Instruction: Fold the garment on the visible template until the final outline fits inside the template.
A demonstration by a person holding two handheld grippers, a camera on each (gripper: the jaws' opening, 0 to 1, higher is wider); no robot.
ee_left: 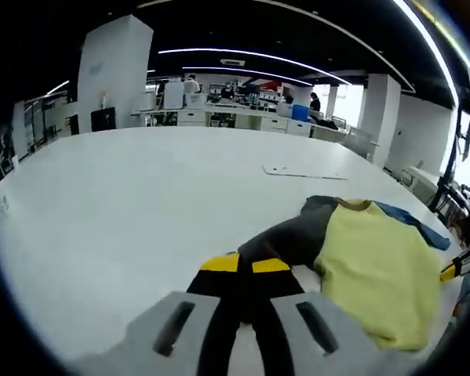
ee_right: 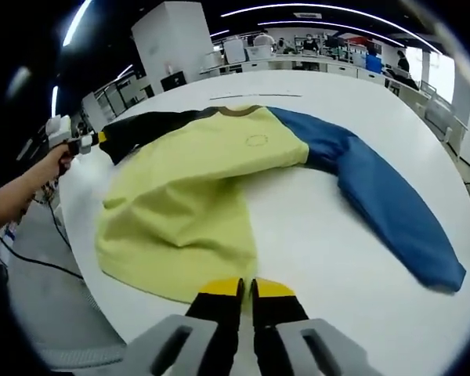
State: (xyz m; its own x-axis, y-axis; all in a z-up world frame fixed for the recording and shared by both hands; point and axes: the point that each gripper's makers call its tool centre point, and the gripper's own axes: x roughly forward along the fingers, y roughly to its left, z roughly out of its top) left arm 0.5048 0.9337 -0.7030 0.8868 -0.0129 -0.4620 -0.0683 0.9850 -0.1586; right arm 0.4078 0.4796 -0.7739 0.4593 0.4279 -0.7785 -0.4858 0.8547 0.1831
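Your left tongs [ee_left: 245, 265] pinch the dark grey sleeve [ee_left: 290, 235] of the yellow sweatshirt [ee_right: 196, 188]; right tongs [ee_right: 247, 288] are closed, empty. First fold in hand, I judge: carry that sleeve across the body.

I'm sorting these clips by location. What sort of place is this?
Probably an open-plan office or lab: a big white table holding the sweatshirt, rows of desks with people working behind, strip ceiling lights.

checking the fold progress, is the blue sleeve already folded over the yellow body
No, in the right gripper view the long blue fabric sleeve lies stretched out flat on the white table, away from the yellow fabric sweatshirt body.
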